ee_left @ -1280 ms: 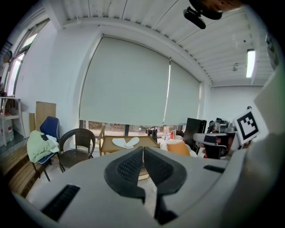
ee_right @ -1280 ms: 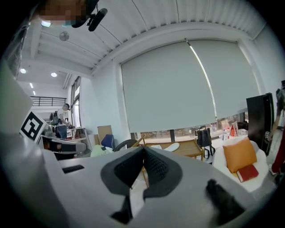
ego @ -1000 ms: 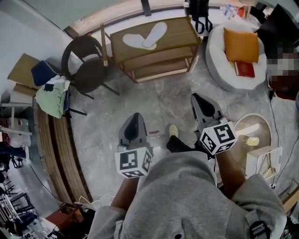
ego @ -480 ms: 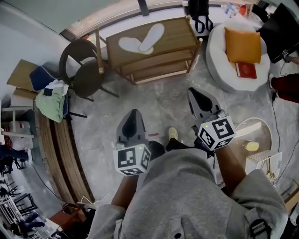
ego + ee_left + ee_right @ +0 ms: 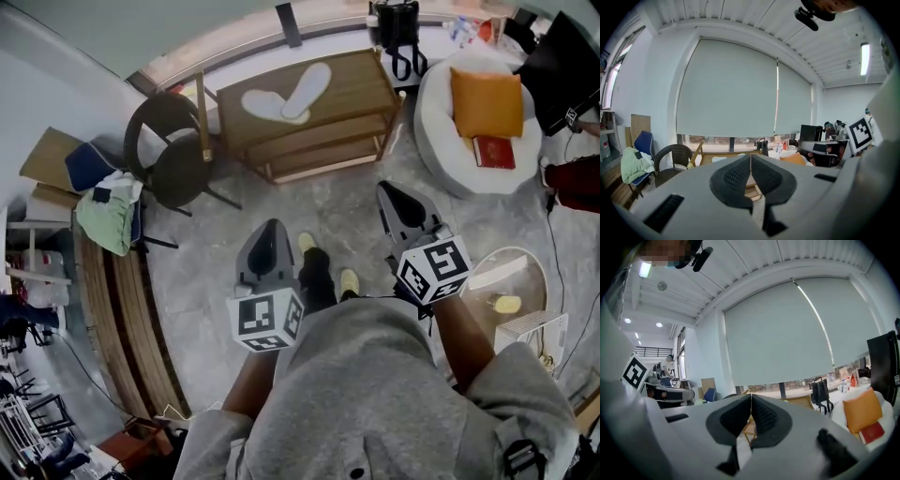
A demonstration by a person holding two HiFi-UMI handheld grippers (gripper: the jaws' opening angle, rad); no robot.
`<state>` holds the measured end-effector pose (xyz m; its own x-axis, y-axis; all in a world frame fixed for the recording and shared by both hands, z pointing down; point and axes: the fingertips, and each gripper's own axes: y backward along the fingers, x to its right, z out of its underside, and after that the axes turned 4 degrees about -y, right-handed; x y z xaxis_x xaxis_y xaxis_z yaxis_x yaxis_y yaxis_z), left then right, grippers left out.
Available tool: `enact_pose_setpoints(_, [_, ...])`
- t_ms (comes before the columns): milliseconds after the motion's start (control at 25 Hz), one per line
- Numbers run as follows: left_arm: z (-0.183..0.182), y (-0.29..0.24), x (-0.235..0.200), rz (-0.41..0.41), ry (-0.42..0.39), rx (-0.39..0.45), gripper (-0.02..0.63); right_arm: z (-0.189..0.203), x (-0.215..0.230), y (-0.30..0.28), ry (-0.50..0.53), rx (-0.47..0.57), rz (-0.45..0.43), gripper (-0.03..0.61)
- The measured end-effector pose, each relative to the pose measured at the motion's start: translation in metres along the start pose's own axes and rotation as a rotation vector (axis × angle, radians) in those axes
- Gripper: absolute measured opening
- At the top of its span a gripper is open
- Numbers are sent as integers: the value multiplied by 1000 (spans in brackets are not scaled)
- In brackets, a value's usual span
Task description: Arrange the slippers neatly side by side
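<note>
Two white slippers (image 5: 286, 91) lie crossed in a V on top of a low wooden shelf (image 5: 366, 75) at the far side of the floor. One lies flat (image 5: 262, 101); the other (image 5: 310, 78) overlaps its end at an angle. My left gripper (image 5: 270, 231) and right gripper (image 5: 389, 191) hover over the stone floor, well short of the shelf, both shut and empty. In the left gripper view the shut jaws (image 5: 750, 161) point at the shelf, where a slipper (image 5: 718, 159) shows faintly. The right gripper view shows its jaws (image 5: 751, 401) shut too.
A dark wicker chair (image 5: 173, 141) stands left of the shelf, beside clothes on a blue seat (image 5: 108, 211). A white pouf (image 5: 441, 131) with an orange cushion (image 5: 485, 97) and a red book (image 5: 492, 152) sits right. My feet (image 5: 349, 281) are between the grippers.
Both grippers have edged forward toward the shelf. One foot has stepped forward between them. The slippers have not moved.
</note>
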<state>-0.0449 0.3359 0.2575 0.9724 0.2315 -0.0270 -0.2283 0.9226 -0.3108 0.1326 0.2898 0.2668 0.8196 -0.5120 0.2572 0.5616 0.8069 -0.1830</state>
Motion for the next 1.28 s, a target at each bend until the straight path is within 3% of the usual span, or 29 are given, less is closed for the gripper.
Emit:
enact_pose_setpoints(520, [-11, -58, -19, 35, 8, 21, 20, -12, 27, -46, 34, 2, 27, 25])
enact_pose_setpoints(1280, [-51, -184, -86, 52, 49, 12, 21, -43, 62, -173, 52, -60, 47, 25])
